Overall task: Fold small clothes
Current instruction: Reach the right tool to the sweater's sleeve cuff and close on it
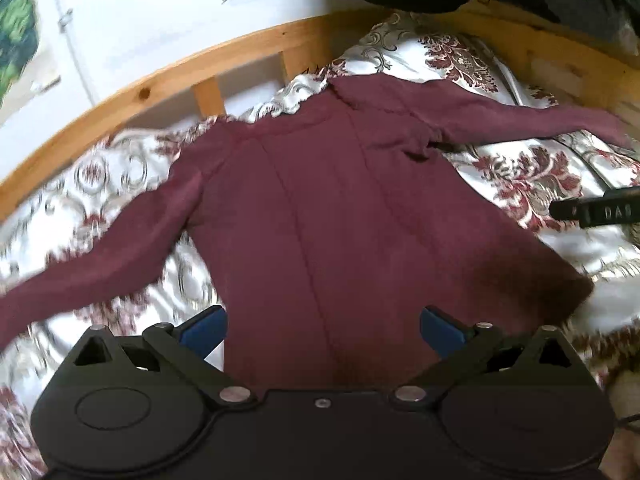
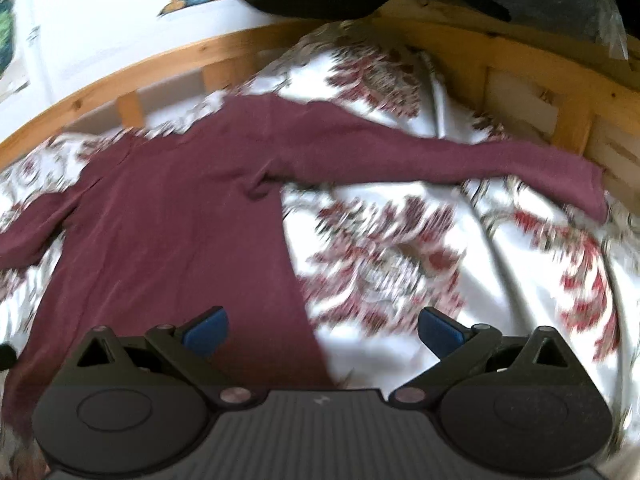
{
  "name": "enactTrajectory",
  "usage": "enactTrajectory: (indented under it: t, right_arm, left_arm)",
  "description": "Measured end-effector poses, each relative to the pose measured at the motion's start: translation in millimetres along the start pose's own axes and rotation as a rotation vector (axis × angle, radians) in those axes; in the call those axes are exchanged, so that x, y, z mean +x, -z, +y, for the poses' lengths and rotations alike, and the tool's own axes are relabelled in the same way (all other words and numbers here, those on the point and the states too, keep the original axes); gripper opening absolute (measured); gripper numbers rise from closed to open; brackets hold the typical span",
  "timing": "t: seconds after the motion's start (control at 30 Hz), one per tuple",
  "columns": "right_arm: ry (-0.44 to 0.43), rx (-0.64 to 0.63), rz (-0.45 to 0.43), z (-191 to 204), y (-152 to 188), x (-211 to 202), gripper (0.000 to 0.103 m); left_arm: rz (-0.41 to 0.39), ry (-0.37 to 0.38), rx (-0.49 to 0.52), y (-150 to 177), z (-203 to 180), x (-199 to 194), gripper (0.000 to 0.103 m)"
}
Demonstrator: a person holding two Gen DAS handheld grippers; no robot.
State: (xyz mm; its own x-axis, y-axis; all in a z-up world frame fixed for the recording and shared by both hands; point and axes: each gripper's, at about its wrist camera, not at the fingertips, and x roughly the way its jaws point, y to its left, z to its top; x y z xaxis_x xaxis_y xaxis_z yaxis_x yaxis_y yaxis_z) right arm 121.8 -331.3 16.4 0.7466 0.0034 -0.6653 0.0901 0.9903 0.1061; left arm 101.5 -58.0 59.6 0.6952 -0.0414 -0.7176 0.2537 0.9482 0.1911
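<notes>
The left claw (image 1: 323, 330) hangs with its blue-tipped fingers spread and empty above the hem of the long-sleeved maroon knit top (image 1: 320, 208), which lies flat and unfolded ahead of it, both sleeves stretched outward. To its right, the right claw (image 2: 323, 330) is likewise spread and empty over the top's right edge. No fold looks started; the soft, matte knit rests on a glossy white floral-patterned satin bedspread (image 2: 400, 264) within a curved pine bed frame (image 1: 120, 108).
</notes>
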Motion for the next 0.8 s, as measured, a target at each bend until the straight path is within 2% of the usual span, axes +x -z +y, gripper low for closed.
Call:
enactTrajectory:
  t: [0.2,0.33,0.43,0.5,0.63,0.8]
  right_arm:
    - [0.080,0.058,-0.041,-34.6,-34.5,28.5,0.103]
    - [0.139,0.162,-0.131,-73.4,-36.4,40.0,0.103]
    - [0.206,0.268,-0.186,-109.9,-33.6,44.1,0.103]
    - [0.213,0.357,-0.216,-134.3,-33.8,46.3,0.103]
    - [0.162,0.497,-0.252,-168.1,-42.0,61.4,0.103]
    - [0.240,0.494,-0.256,-177.1,-54.3,86.4,0.103]
  left_arm:
    - [-0.059,0.017,-0.069,-29.5,-19.3,17.0,0.102]
    - [-0.028,0.012,-0.103,-30.4,-33.4,35.2,0.102]
    - [-0.039,0.024,-0.098,-25.8,-41.2,39.8,0.102]
    - [-0.051,0.043,-0.085,-22.3,-45.5,40.6,0.102]
    - [-0.051,0.062,-0.057,-21.2,-53.0,47.9,0.102]
    - [-0.027,0.086,-0.036,-22.1,-61.0,57.1,0.102]
